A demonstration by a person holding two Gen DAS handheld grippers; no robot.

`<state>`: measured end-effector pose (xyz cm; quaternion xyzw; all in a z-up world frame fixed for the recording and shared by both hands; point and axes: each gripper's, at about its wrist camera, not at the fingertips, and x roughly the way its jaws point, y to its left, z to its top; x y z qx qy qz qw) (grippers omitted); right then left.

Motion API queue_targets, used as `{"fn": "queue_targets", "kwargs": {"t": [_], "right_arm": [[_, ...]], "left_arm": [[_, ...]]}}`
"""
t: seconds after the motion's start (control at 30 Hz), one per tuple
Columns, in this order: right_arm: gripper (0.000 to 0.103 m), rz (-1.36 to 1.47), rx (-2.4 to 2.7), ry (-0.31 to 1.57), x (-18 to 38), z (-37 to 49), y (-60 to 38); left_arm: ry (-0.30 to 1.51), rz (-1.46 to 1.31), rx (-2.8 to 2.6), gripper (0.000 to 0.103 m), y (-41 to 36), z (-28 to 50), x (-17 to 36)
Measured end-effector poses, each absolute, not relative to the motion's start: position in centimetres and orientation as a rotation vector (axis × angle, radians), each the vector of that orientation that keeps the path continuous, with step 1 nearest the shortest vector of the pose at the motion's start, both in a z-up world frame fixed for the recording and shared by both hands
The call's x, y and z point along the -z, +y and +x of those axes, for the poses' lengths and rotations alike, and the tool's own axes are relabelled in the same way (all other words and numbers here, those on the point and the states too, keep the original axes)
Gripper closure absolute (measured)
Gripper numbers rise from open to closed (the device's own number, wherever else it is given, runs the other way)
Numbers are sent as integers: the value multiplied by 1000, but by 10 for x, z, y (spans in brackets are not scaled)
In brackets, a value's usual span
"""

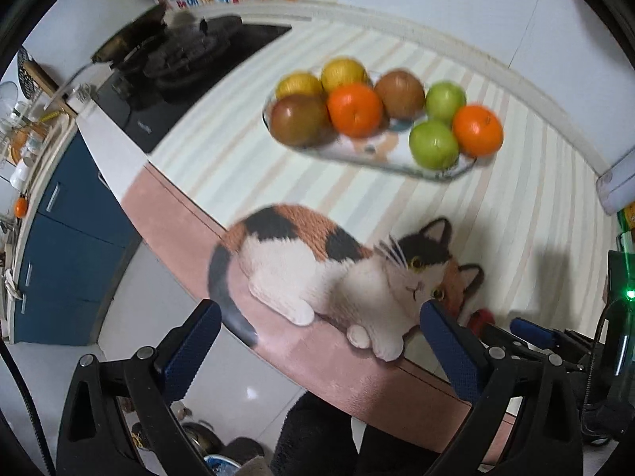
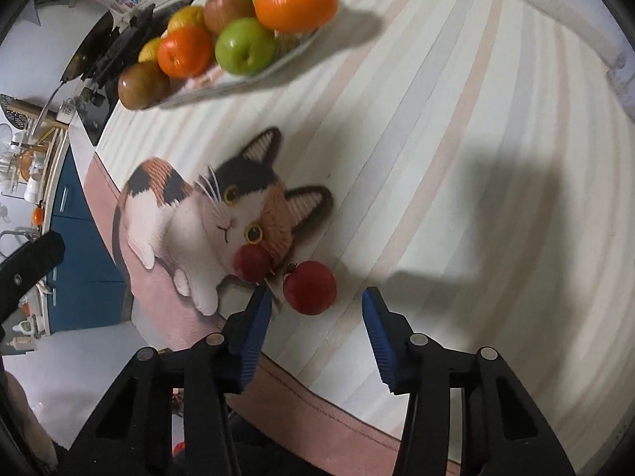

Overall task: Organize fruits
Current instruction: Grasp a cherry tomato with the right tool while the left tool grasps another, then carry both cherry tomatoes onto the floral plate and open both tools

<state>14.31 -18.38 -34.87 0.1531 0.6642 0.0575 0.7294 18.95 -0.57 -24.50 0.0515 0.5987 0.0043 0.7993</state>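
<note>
A clear plate (image 1: 444, 174) on the striped mat holds several fruits: oranges (image 1: 354, 109), green apples (image 1: 433, 144), brown fruits (image 1: 298, 119) and yellow ones (image 1: 343, 73). The plate shows in the right wrist view (image 2: 254, 77) too. Two red fruits lie on the mat near the printed cat's head: one (image 2: 310, 287) just ahead of my right gripper (image 2: 315, 315), which is open around it without touching, the other (image 2: 251, 263) to its left. My left gripper (image 1: 321, 329) is open and empty over the mat's near edge. The right gripper (image 1: 532, 331) shows at the lower right of the left wrist view.
The mat carries a calico cat picture (image 1: 337, 273) and a pink border (image 1: 174, 222). A black gas stove (image 1: 186, 67) with a pan lies beyond the mat at the left. Blue cabinets (image 1: 67, 246) stand across the floor. A white wall rim (image 1: 516, 75) bounds the counter behind the plate.
</note>
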Motion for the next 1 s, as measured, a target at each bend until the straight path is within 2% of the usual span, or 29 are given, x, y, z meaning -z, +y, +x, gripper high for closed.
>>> {"fn": "queue_targets", "kwargs": {"t": [0.2,0.53,0.63,0.7,0.77,0.87,0.9,1.0], "right_arm": [[70,320,-181,1444,354,144,-176],[70,338,-116,1403,333,124,-222],[70,358,-83,1396,330,117,-242],[70,363,-59,1396,330,114,-250],[70,381,-43,1397,330,111,-258],[70,394,-36,1394,328,110,-260],[70,396,-37,1393,327,110,-261],[70,390,-40,1388,325,110,-262]], "left_arm": [[1340,109,-10,1,-15,191,270],[1387,130,105,3,-59,197,295],[1413,173,165,19,-80,198,309],[1443,198,196,37,-91,198,320],[1473,220,221,47,-101,197,332],[1488,232,241,51,-108,195,339],[1490,237,245,58,-110,194,341],[1509,230,253,70,-113,194,346]]}}
